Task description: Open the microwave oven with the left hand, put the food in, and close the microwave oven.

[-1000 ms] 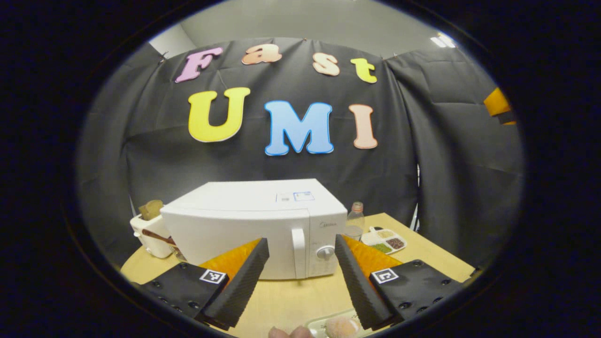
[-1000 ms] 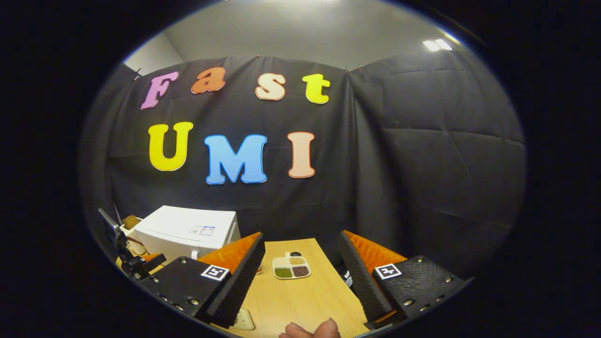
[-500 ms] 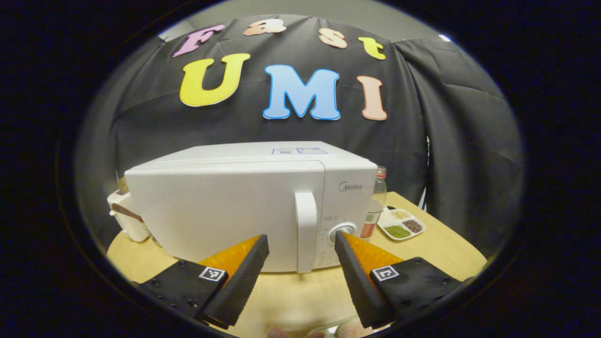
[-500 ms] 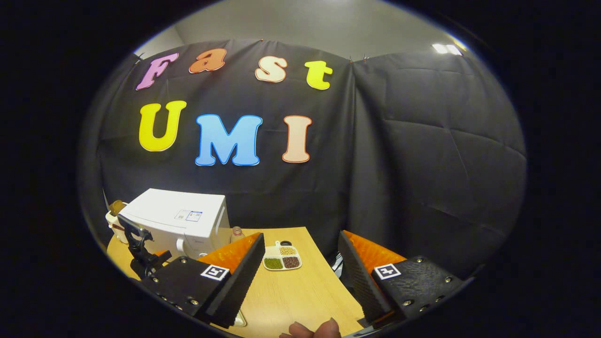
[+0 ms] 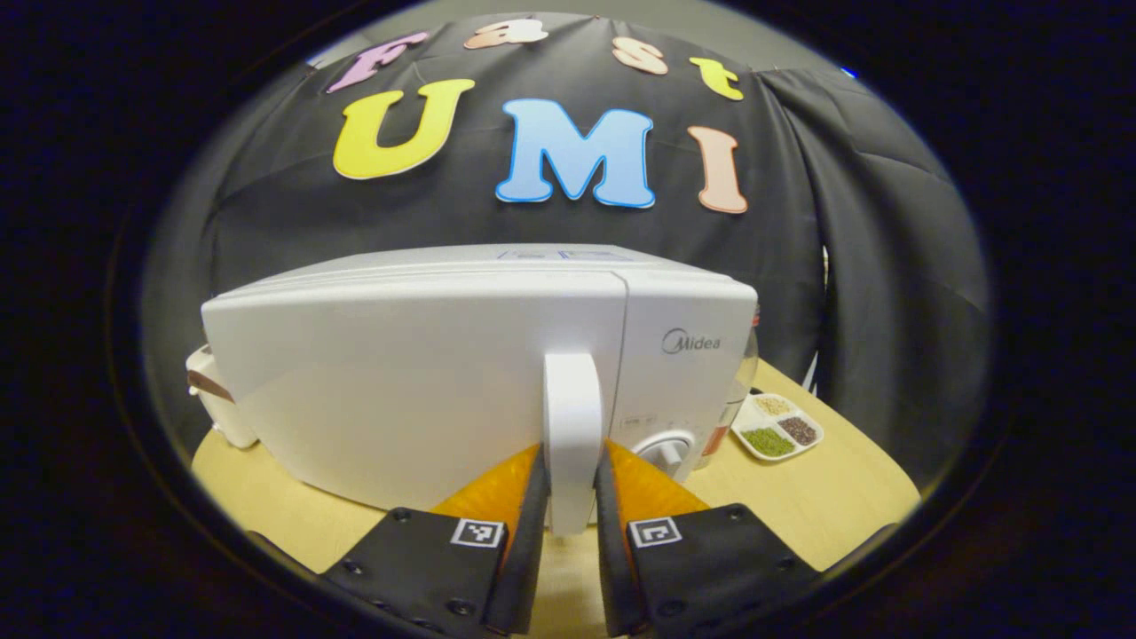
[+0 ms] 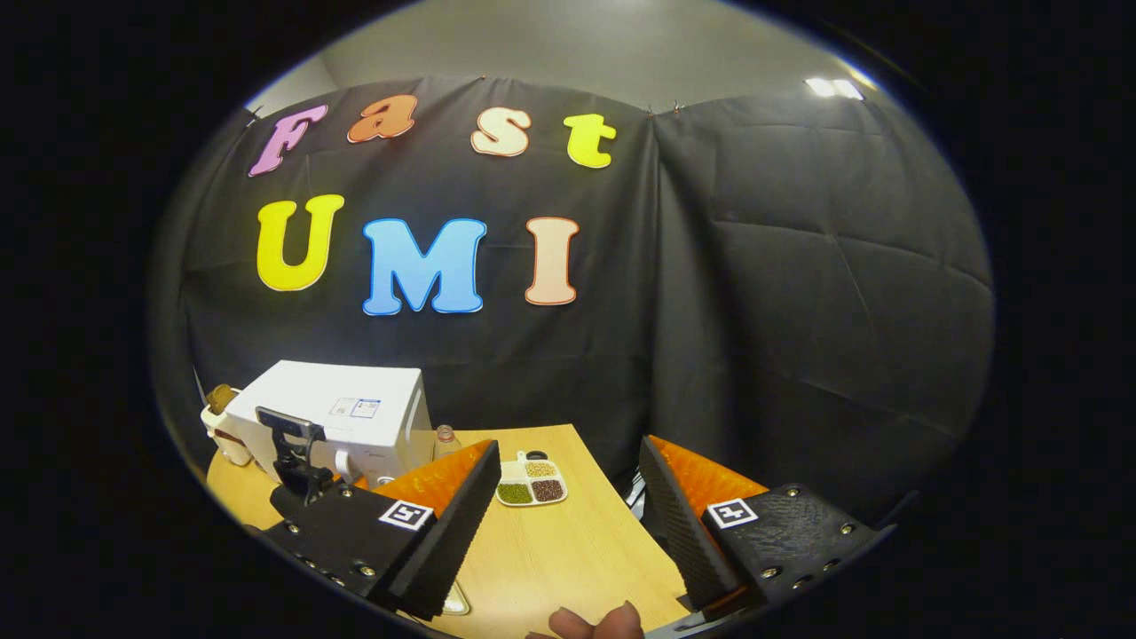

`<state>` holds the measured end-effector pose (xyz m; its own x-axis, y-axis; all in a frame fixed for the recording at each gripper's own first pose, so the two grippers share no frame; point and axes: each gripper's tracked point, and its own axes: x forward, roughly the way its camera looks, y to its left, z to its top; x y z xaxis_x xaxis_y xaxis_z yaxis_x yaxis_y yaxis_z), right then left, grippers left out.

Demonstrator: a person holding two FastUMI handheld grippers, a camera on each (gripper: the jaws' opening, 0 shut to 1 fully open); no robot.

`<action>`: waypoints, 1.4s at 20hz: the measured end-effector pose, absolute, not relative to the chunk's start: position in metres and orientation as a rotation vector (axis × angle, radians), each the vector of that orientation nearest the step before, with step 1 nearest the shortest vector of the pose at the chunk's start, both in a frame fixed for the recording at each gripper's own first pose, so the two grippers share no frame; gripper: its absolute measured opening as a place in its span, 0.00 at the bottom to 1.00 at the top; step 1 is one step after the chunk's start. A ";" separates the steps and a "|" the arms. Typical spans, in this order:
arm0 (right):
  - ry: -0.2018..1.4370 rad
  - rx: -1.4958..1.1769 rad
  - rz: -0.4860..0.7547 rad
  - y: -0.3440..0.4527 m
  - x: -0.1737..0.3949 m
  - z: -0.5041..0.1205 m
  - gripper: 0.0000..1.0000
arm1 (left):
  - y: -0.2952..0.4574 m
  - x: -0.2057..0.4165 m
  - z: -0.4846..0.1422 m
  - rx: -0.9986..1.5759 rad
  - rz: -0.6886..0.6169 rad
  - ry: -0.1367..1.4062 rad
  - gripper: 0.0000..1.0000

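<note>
Left gripper view, read from left to right, has a small white appliance [image 5: 211, 410] peeking out behind the microwave [image 5: 426, 373], then the microwave's broad white door, then the door handle [image 5: 572, 439], the dial [image 5: 664, 449], a bottle [image 5: 744, 373] and a divided dish of grains [image 5: 777, 429] on the wooden table [image 5: 852, 497]; what has just changed is plain against half a second ago, when the fingers stood wide apart short of the door: the left gripper [image 5: 568, 568] has moved in and its fingers have drawn together on either side of the handle, pressing its lower end, so it is now clenched on the handle; I judge the grasp made and the pull not yet begun, since the door sits flush with the body. Right gripper view, again left to right, has the microwave far off at the table's left end with the other gripper at its front, then the dish of grains; the right gripper [image 6: 568, 524] hangs over the table with its fingers spread wide, released and touching nothing; a fingertip of the holding hand [image 6: 595, 623] shows at the bottom edge. No food is recognisable now, so where it lies I cannot tell.
</note>
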<state>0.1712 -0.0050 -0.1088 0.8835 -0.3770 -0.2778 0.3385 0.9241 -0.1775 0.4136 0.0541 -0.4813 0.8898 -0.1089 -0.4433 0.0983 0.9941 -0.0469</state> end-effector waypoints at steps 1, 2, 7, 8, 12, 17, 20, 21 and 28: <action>0.305 -0.120 -0.375 -0.006 0.167 -0.104 0.96 | 0.054 0.410 -0.480 -0.022 -0.110 0.466 0.39; 0.293 -0.117 -0.374 -0.006 0.161 -0.100 0.96 | 0.054 0.409 -0.480 -0.025 -0.108 0.468 0.33; 0.248 -0.077 -0.361 -0.012 0.129 -0.087 0.96 | 0.053 0.405 -0.483 0.048 -0.120 0.464 0.21; 0.247 -0.062 -0.355 -0.014 0.123 -0.089 0.96 | 0.053 0.405 -0.482 0.066 -0.130 0.456 0.21; 0.253 0.003 -0.313 -0.017 0.100 -0.091 0.96 | 0.054 0.404 -0.483 0.136 -0.149 0.491 0.19; 0.249 0.014 -0.262 -0.022 0.084 -0.090 0.96 | 0.054 0.402 -0.483 0.145 -0.108 0.549 0.19; 0.241 0.033 -0.245 -0.027 0.076 -0.088 0.96 | 0.057 0.376 -0.485 0.120 -0.068 0.582 0.15; 0.234 0.041 -0.243 -0.029 0.074 -0.086 0.96 | 0.061 0.359 -0.482 0.131 -0.063 0.561 0.17; 0.227 0.072 -0.180 -0.033 0.068 -0.100 0.98 | 0.129 0.228 -0.468 0.223 -0.012 0.544 0.15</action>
<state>0.0681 -0.0332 -0.1000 0.9584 -0.1695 -0.2297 0.1858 0.9813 0.0511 0.2279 0.1287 -0.4685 0.8562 0.0478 -0.5145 0.0701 0.9758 0.2073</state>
